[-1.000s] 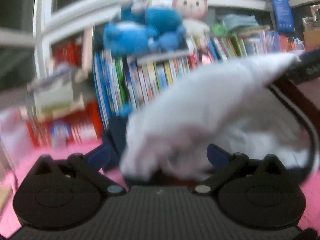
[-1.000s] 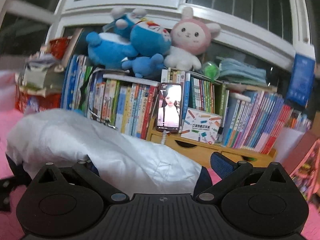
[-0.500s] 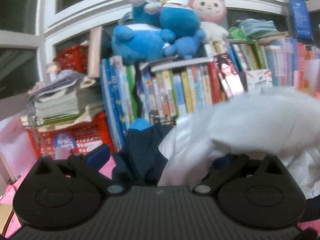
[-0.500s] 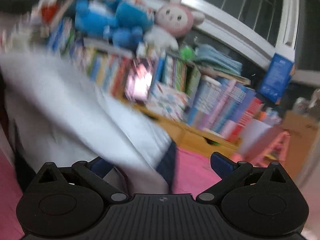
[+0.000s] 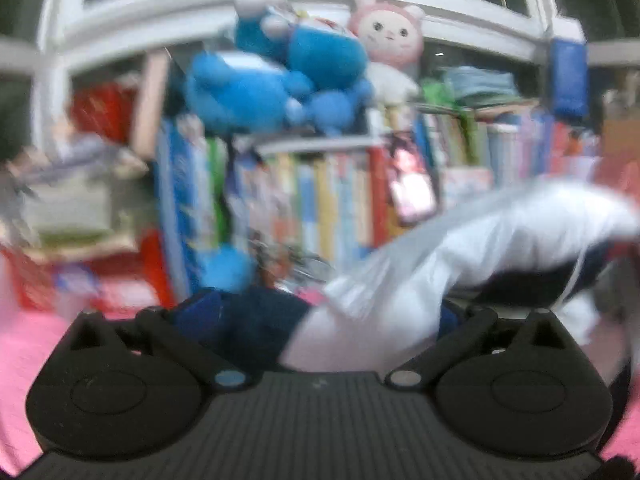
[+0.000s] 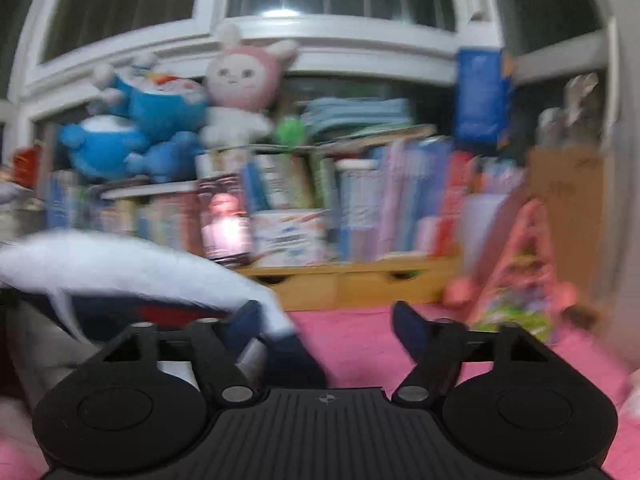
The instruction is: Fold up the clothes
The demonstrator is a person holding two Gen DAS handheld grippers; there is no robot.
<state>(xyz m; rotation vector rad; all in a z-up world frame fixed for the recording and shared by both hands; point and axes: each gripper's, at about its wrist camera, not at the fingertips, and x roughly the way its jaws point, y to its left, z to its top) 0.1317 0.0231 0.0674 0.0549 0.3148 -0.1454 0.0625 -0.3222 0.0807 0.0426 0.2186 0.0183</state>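
Observation:
A white garment [image 5: 400,280] with navy trim is bunched between the wide-apart fingers of my left gripper [image 5: 320,316] and stretches away to the right, lifted off the pink surface [image 5: 24,344]. The cloth hides most of both pads, which do not seem to press on it. In the right wrist view the same garment [image 6: 120,272] arches in from the left, and its navy-edged end [image 6: 288,348] lies against the left finger. My right gripper [image 6: 326,326] is closing, with that end between its jaws and a gap still showing to the right finger.
A low shelf of books [image 6: 360,208] runs across the back, with blue plush toys [image 5: 272,84] and a pink rabbit [image 6: 240,80] on top. A lit phone [image 6: 224,224] leans on the books. A cardboard box [image 6: 568,208] and a pink toy frame [image 6: 520,272] stand right.
The right gripper's jaws have narrowed and it has swung right, so the garment now sits at the left of its view. The left gripper has shifted, and the garment now stretches right.

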